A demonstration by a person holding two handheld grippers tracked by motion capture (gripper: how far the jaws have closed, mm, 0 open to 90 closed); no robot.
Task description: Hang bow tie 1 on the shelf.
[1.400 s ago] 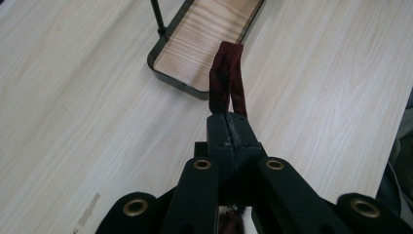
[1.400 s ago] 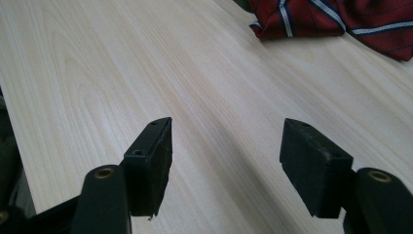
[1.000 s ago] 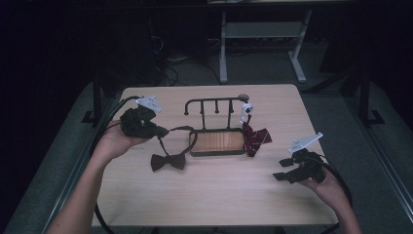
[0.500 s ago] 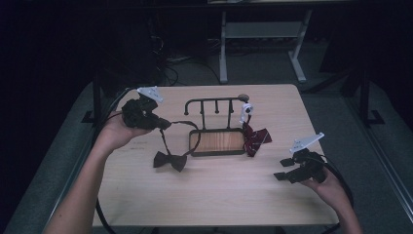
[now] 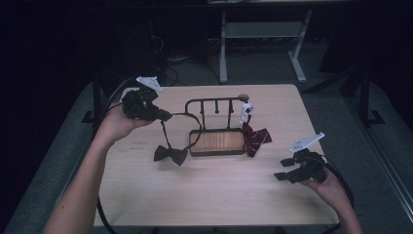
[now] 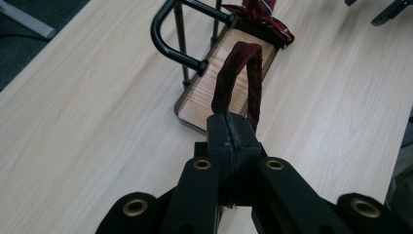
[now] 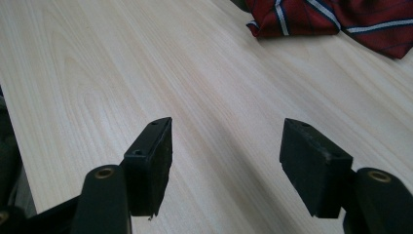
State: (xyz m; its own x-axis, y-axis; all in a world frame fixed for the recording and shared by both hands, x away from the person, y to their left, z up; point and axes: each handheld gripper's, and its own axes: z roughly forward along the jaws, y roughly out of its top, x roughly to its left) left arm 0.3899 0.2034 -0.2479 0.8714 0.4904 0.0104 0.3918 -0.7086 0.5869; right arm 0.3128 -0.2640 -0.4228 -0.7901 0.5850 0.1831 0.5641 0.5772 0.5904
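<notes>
The left gripper (image 5: 163, 116) was raised above the pale wooden tabletop (image 5: 209, 190) at its far left, its jaws pressed together on the dark maroon neck strap (image 6: 237, 78) of a dark bow tie (image 5: 170, 155). The strap ran from the jaws as a loop, one side hanging down to the bow, which lay on the tabletop just left of a small black metal rack with a wooden base (image 5: 216, 142). The other side of the strap curved toward the rack's near left corner; whether it touched the frame could not be told. A red striped tie (image 5: 255, 139) was draped at the rack's right end, spilling onto the tabletop. The right gripper (image 5: 284, 169) rested low near the right edge, well apart from the rack, its jaws spread wide with nothing between them, pointing toward the striped tie.
</notes>
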